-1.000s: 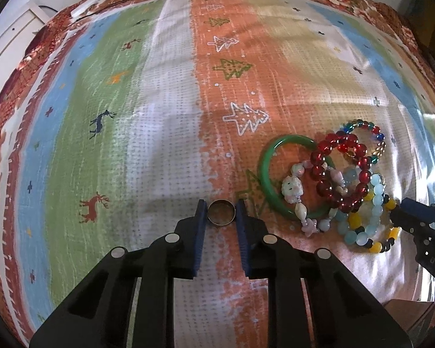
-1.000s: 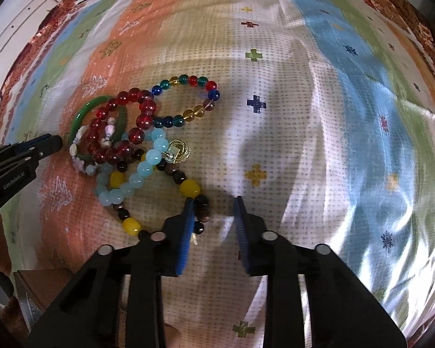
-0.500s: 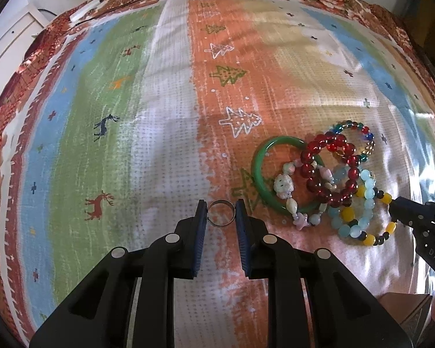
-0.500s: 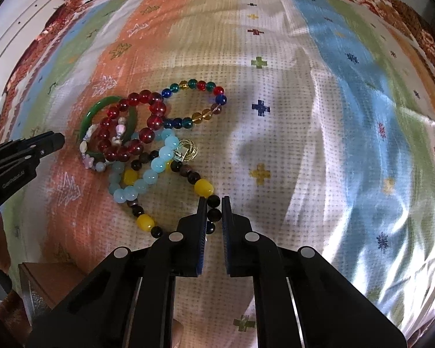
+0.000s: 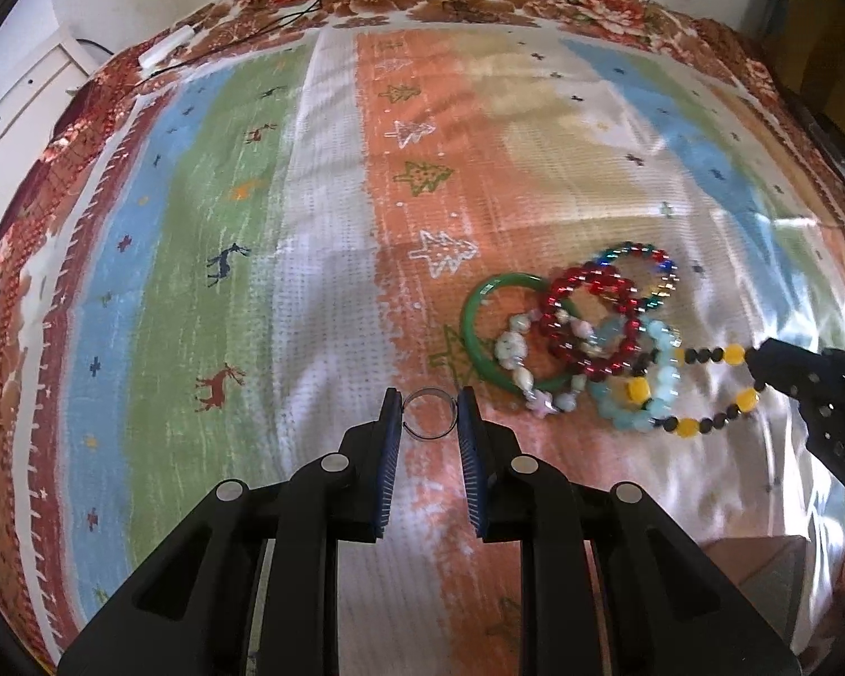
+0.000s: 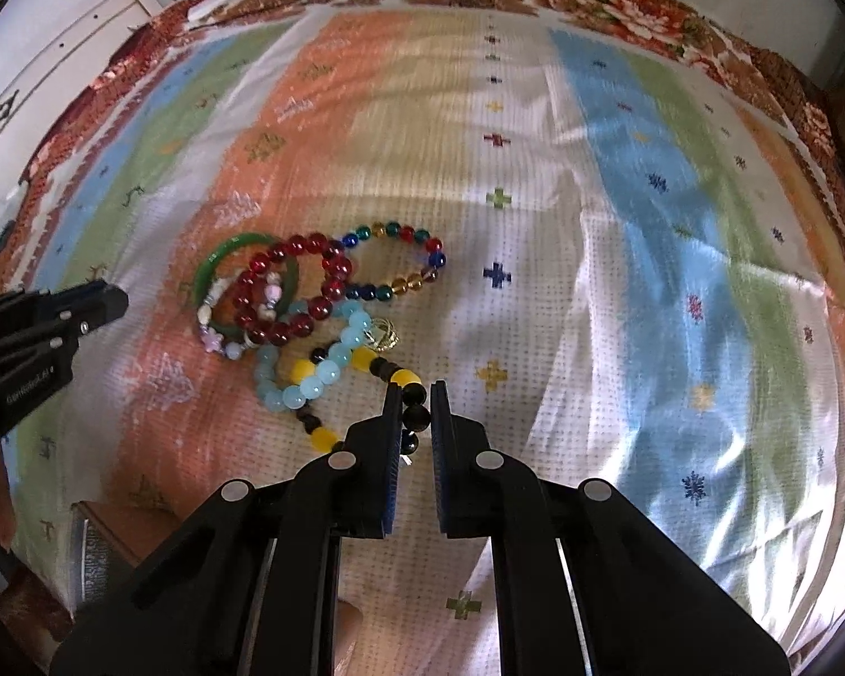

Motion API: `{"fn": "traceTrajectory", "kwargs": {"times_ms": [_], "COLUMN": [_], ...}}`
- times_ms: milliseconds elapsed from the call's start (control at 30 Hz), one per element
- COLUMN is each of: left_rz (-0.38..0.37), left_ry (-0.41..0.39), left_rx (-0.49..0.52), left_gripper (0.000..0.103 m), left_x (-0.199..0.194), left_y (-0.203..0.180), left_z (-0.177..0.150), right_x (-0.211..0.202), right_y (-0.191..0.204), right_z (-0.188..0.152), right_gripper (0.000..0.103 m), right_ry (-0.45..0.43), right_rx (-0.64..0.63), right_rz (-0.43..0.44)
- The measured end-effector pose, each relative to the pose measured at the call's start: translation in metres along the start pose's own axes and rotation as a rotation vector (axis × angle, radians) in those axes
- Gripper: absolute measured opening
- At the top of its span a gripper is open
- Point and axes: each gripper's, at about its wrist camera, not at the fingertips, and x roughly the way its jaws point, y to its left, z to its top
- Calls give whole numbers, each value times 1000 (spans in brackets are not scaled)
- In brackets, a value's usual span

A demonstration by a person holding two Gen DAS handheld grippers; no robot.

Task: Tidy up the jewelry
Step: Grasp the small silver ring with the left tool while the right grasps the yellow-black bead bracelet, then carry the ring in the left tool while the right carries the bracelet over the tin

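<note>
While right tongs pinch it, beaded bracelet stretches leftward.

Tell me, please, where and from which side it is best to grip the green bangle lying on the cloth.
Probably the bare far-left arc of the green bangle, coming from above with one finger inside the ring and one outside. It lies flat, and that arc is free, while the red bead bracelet and pale charm bracelet cover its near and right parts.

The left tool is held low, its two fingers parted and clamped on a thin ring. The right tool is nearly closed, beads of a bracelet pinched between its fingers.
</note>
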Motion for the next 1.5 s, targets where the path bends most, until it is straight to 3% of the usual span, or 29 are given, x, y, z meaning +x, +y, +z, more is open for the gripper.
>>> {"fn": "traceTrajectory", "kwargs": {"times_ms": [300, 933, 1500], "left_rz": [-41, -94, -147], "left_ry": [-55, -140, -177], "left_rx": [15, 12, 38], "left_gripper": [20, 20, 20], "left_x": [-33, -85, -121], "left_y": [-15, -32, -46], "left_z": [-5, -31, -72], "right_x": [-36, -99, -142], "right_y": [10, 19, 32], "right_z": [-1, -15, -43], "right_gripper": [11, 11, 11], "right_ry": [-101, -222, -263], "right_rx": [-33, -66, -103], "right_rz": [26, 109, 158]}}
